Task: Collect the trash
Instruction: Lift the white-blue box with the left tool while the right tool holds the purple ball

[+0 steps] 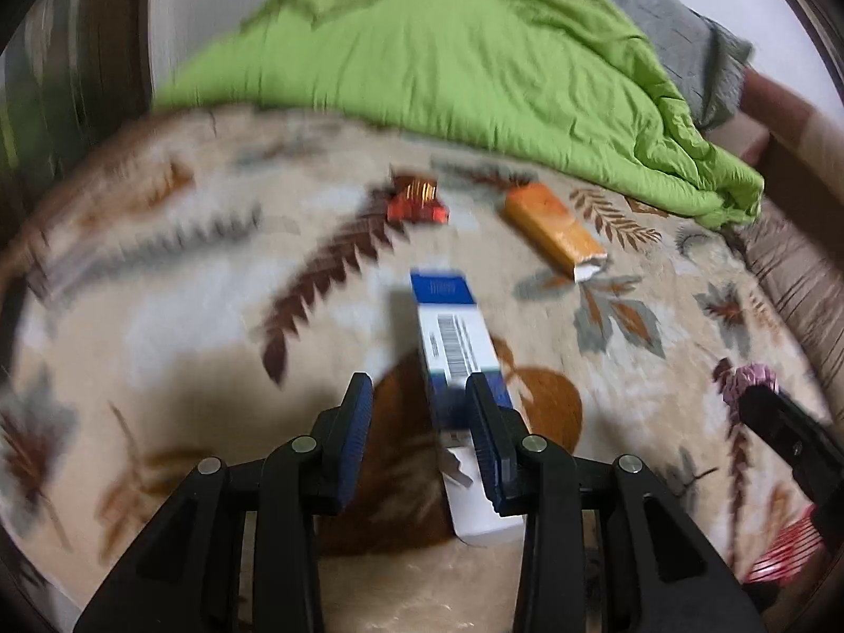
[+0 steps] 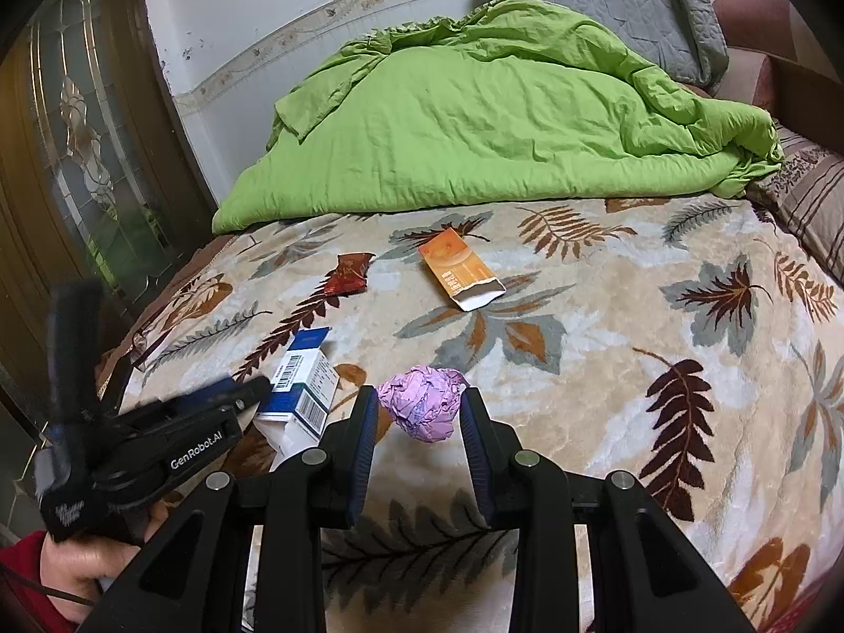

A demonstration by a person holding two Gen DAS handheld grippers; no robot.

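our left gripper [image 1: 419, 406] fingers spread over blue-white box [image 1: 456, 348], long axis running away along them; right gripper [image 2: 420, 414] spread round crumpled purple wad [image 2: 422, 409], contact unclear.

I am in a home bedroom: a bed [image 2: 606, 327] under a leaf-patterned fleece blanket [image 2: 580, 369]; a rumpled green duvet [image 2: 475, 121] heaped at its head; a grey quilted pillow [image 2: 606, 5] against the wall; a leaded-glass door [image 2: 79, 132] alongside.

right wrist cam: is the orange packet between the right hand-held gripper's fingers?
No, the crumpled purple paper ball sits between the right hand-held gripper fingers; the orange packet lies farther up the blanket.
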